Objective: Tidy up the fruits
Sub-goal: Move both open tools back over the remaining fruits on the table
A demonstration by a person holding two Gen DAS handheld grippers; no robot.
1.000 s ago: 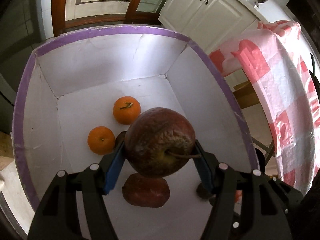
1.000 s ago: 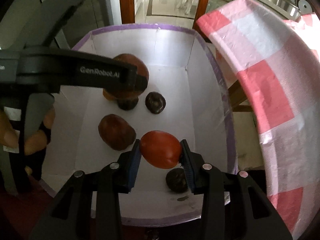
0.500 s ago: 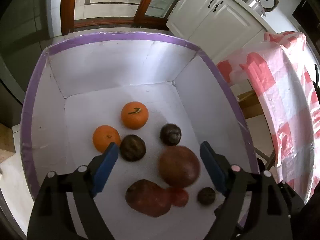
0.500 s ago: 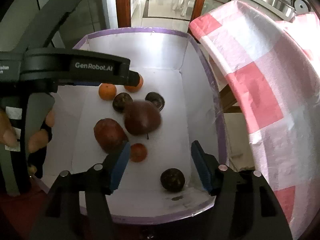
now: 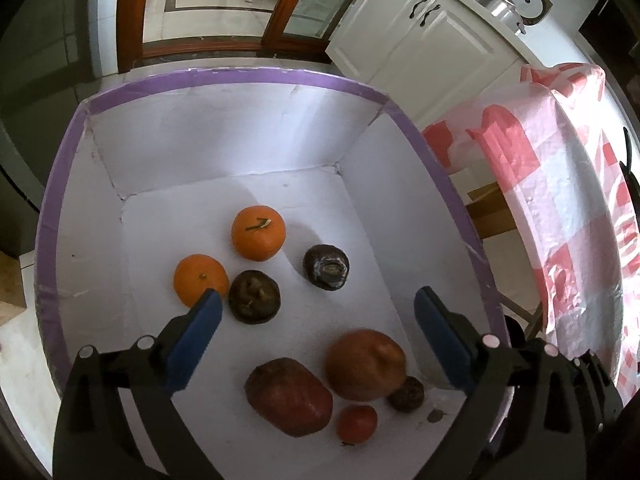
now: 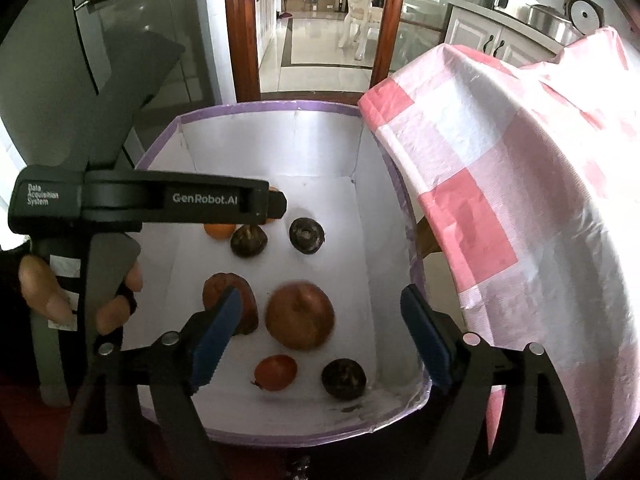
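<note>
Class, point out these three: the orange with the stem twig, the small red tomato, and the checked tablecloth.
orange with the stem twig (image 5: 258,233), left wrist view, upper skin.
small red tomato (image 6: 276,372), right wrist view, centre.
checked tablecloth (image 6: 472,224), right wrist view, pink square.

1. The white cardboard box with purple-taped rim (image 5: 256,77) stands open on top.
2. Its far floor, upper centre, is bare.
3. Pink checked plastic tablecloth (image 6: 520,208) overhangs the right rim.
4. Wrinkled brown apple (image 6: 300,316) and neighbouring fruit crowd the near floor.

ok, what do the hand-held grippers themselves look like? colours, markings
Both match: black plastic bodies, blue ribbed pads on the fingers, silver rivets at the joints. Left hand-held gripper, right hand-held gripper. The right view shows the left one side-on, printed "GenRobot.AI" and "Data Acquisition System" in white. No cables show.
</note>
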